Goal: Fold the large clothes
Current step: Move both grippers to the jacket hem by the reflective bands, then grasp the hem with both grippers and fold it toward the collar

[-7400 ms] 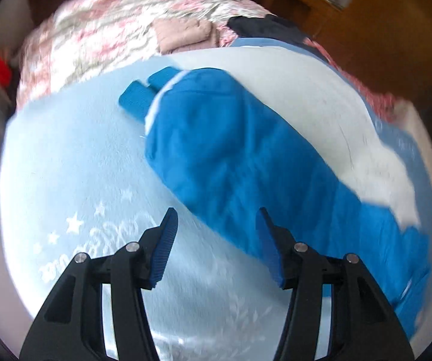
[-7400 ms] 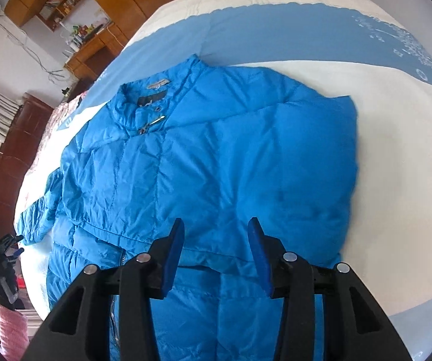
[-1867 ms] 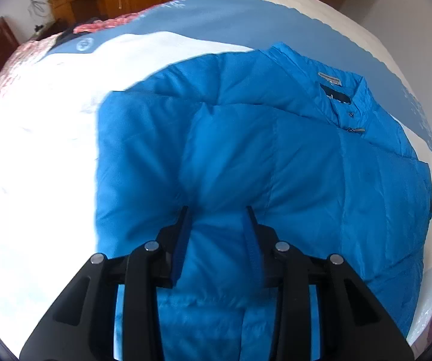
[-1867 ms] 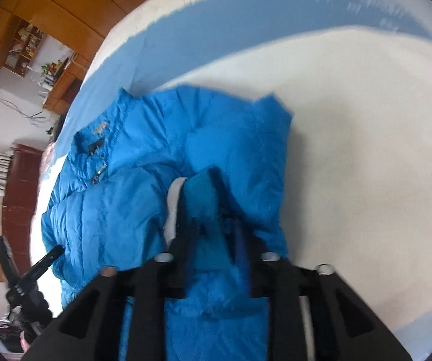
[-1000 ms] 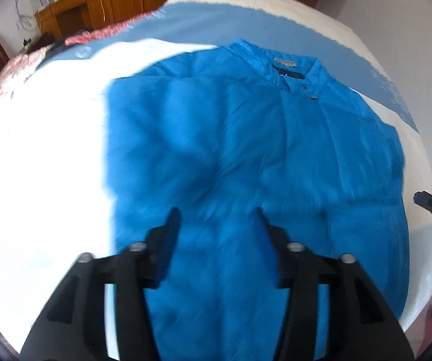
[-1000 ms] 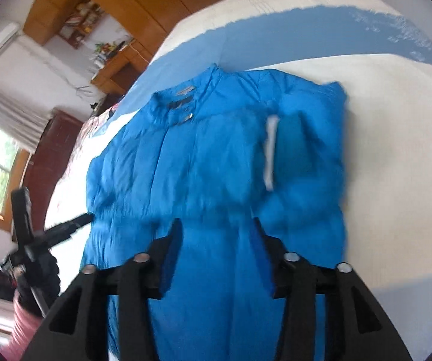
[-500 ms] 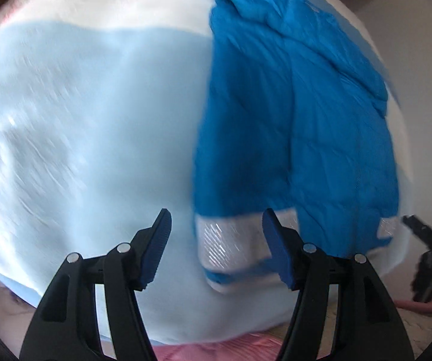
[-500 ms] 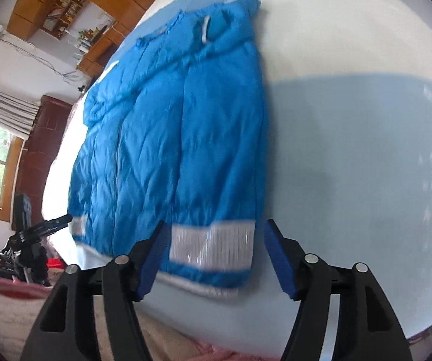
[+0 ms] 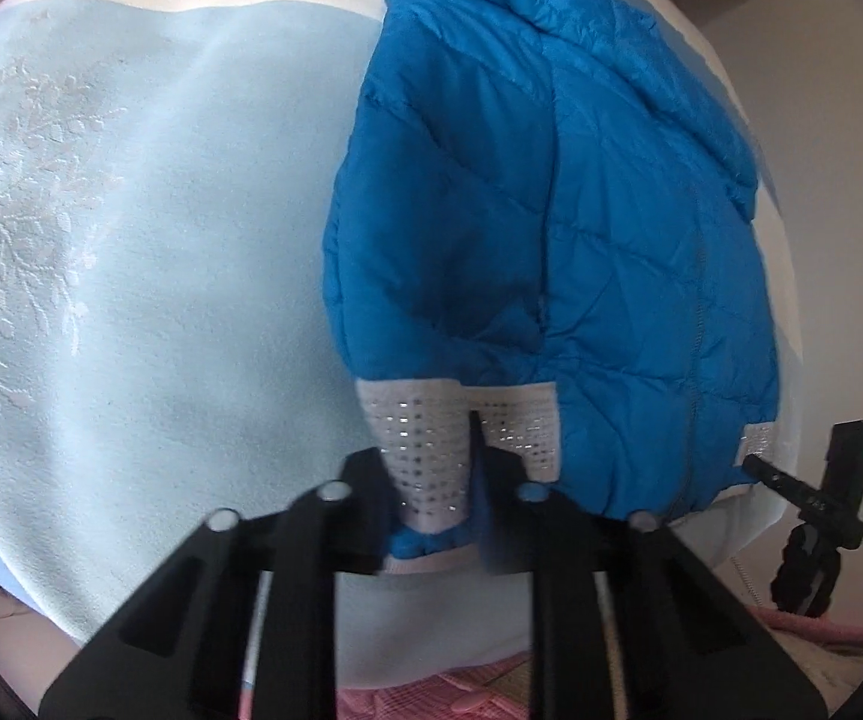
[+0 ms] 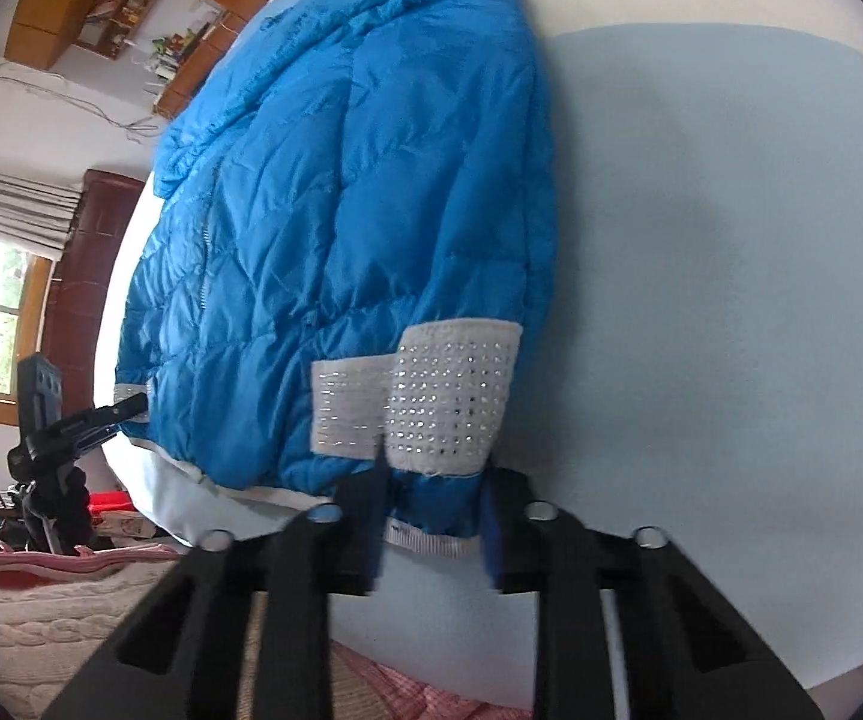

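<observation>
A bright blue quilted jacket (image 9: 551, 210) lies flat on the bed with its sleeves folded in, collar far away. Its hem, trimmed with a white studded band (image 9: 425, 438), is at the near edge. My left gripper (image 9: 431, 480) is at the hem's left corner. Its jaws are closing, with the band and the blue hem pinched between them. In the right wrist view the same jacket (image 10: 341, 180) runs away from me. My right gripper (image 10: 431, 510) is at the right corner, under the studded band (image 10: 449, 396). Its jaws are closing too, with the hem between them.
A pale blue blanket (image 9: 161, 240) covers the bed, and its near edge is just under the grippers. Pink bedding (image 9: 461, 696) lies below that edge. A black tripod with a device (image 9: 821, 510) stands beside the bed, and a cream knit cloth (image 10: 23, 618) lies at lower left.
Both grippers came back from over the jacket's body to its near hem. Half a second ago their jaws stood wide apart around the corners; now both have closed onto the hem.
</observation>
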Available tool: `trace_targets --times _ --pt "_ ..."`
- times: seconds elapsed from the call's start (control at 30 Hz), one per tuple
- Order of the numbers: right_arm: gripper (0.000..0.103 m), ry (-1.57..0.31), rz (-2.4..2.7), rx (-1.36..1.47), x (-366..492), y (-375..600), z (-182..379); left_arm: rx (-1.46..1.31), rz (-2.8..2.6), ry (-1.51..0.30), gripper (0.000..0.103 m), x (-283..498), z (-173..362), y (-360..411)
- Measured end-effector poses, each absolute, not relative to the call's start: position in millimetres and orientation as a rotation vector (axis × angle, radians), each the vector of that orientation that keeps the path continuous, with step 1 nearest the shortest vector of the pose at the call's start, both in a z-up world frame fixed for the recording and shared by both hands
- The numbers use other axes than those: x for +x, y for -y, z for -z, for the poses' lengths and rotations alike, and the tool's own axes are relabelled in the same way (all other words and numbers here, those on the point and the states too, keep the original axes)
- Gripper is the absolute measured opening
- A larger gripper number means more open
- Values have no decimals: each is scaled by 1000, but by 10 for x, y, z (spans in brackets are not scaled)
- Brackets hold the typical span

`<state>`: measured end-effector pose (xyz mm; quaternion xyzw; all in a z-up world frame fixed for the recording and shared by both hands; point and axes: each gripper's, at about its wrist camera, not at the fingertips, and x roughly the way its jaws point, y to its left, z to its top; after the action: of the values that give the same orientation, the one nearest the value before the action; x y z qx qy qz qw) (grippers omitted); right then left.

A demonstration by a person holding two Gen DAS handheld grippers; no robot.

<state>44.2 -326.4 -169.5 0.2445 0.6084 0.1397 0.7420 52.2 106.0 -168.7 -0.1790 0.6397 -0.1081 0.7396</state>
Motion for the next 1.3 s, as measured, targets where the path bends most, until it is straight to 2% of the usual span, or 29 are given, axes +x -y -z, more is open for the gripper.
trace_targets --times 0.07,0.27,0.5,0.63,1.0,1.3 --pt "15 -1311 -332 544 426 3269 1639 -412 245 -1384 10 488 1619 -1127" --pt "11 -1310 -465 501 305 3112 1458 -382 239 -1303 9 342 1329 -1344" --pt "11 -1407 -417 557 364 3136 1803 -386 199 -1398 10 372 1700 -1342" --pt "11 -1390 -421 558 412 3165 1719 -410 227 -1398 10 422 1589 -1355" --pt "11 -1167 -493 641 703 3349 945 -557 427 -1218 9 802 775 -1342" --pt "10 -1048 -505 701 1538 3701 428 -580 492 -1096 10 1621 424 -1322"
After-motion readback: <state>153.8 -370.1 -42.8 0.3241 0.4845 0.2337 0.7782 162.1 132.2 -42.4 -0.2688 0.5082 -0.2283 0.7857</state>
